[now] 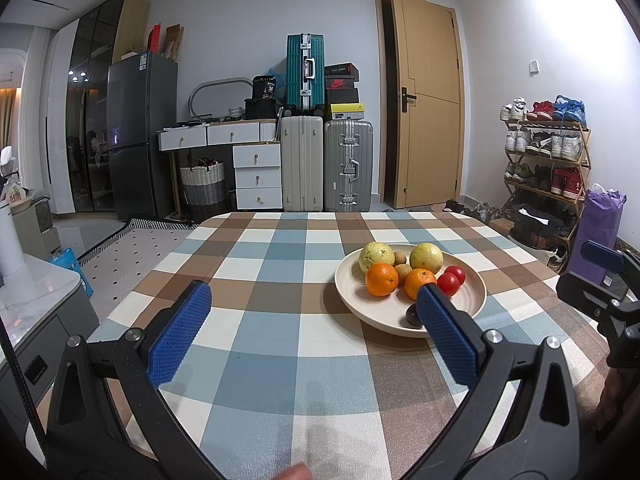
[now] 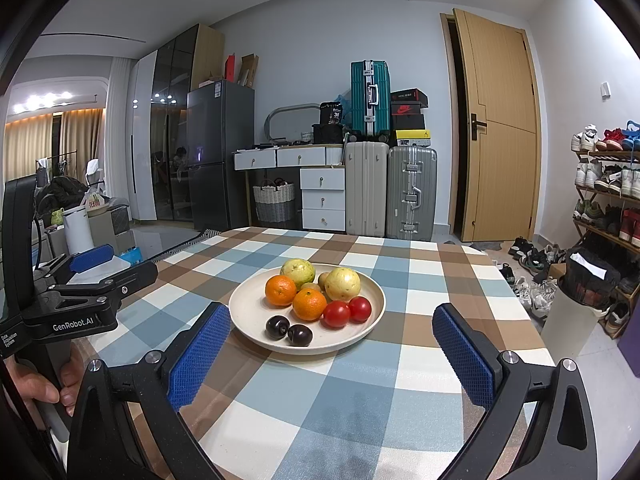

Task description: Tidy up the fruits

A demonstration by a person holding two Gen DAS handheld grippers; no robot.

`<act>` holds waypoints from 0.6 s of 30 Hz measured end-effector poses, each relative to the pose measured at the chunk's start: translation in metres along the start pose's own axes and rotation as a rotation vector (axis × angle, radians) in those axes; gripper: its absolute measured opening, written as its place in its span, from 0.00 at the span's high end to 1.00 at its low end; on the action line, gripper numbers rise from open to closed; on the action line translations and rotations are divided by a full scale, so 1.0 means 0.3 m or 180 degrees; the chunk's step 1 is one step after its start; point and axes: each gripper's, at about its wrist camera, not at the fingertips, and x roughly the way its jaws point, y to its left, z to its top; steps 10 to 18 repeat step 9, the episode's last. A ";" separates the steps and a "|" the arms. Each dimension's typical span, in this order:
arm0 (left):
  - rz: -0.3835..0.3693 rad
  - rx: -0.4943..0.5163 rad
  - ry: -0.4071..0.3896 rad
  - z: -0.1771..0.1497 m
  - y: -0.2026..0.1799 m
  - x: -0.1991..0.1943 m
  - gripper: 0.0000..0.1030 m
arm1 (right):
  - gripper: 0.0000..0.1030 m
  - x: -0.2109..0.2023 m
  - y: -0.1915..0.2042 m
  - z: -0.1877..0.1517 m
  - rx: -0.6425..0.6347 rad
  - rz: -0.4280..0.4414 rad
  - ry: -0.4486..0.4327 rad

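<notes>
Both grippers hang over the near part of the checked tablecloth (image 2: 352, 392), and neither holds anything: my left gripper (image 1: 312, 312) has its blue pads spread wide, and my right gripper (image 2: 330, 338) is spread just as wide, its pads flanking the near rim of the plate (image 2: 248, 300). All the fruit sits on that cream plate, a little right of the table's middle. At the far side are two pale green guavas (image 2: 298, 272), with small brown fruits (image 2: 324, 279) tucked between them; nearer lie two oranges (image 2: 281, 290), two tomatoes (image 2: 337, 314) to their right, and two dark plums (image 2: 277, 325) closest to me. I judge the guavas and oranges firm enough for a plain squeeze across the widest part. The tomatoes look smooth and thin-skinned, so I would close gently on their sides or they could split or slip. The plums are small, glossy and round, likely to roll, and I would take each low across its middle. Everything touches a neighbour, so lifting one piece may nudge the next. Where the fruit should go I cannot tell from here.
</notes>
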 end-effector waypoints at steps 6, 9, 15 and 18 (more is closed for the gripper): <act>0.0006 -0.0004 0.0005 0.000 0.000 0.000 0.00 | 0.00 0.000 0.000 0.000 0.0001 0.0000 -0.0001; 0.0026 -0.0014 0.0027 -0.003 0.003 0.003 0.00 | 0.00 0.000 0.000 0.000 0.0003 0.0000 -0.0001; 0.0026 -0.0014 0.0027 -0.003 0.003 0.003 0.00 | 0.00 0.000 0.000 0.000 0.0003 0.0000 -0.0001; 0.0026 -0.0014 0.0027 -0.003 0.003 0.003 0.00 | 0.00 0.000 0.000 0.000 0.0003 0.0000 -0.0001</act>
